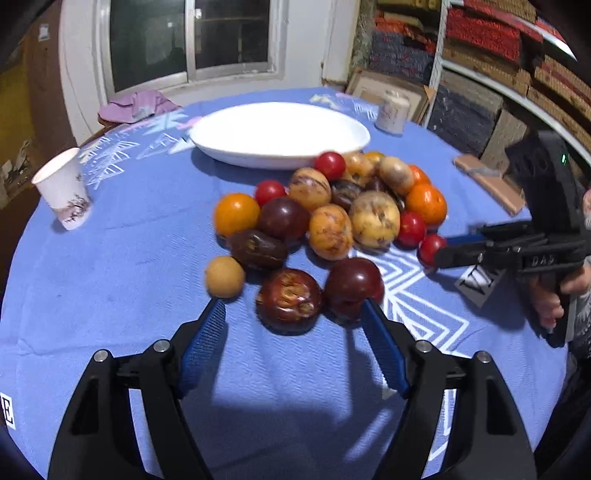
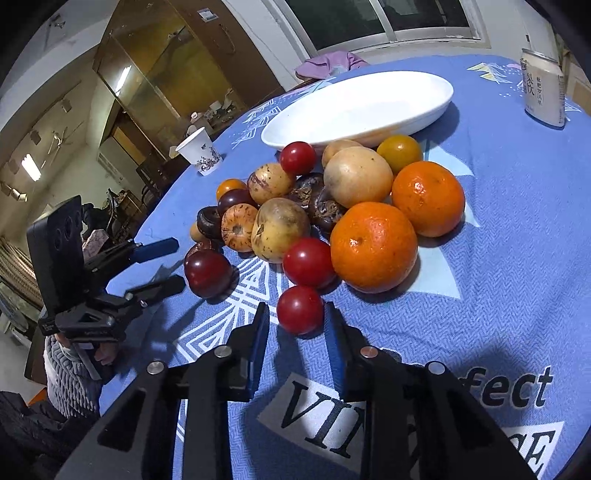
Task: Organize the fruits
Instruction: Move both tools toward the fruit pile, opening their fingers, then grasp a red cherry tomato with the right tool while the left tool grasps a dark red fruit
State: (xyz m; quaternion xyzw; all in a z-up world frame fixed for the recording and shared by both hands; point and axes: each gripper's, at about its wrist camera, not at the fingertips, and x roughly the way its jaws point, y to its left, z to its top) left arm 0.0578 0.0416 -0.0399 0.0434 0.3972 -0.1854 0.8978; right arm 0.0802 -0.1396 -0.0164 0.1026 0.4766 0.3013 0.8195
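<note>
Only rightward: a drinks can (image 2: 543, 88).

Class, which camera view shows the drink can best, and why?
The right wrist view: the drink can stands sharp at the far right of the table, its print visible. In the left wrist view the can is small and blurred beyond the white dish.

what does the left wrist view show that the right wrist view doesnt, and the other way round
Only the left wrist view: shelves of stacked textiles, a brown block.
Only the right wrist view: a wooden cabinet, the "VINTAGE" print under the right tool, open around a red tomato.
Both: the empty white dish, fruit pile, paper cup, can, blue tablecloth, open left tool.
</note>
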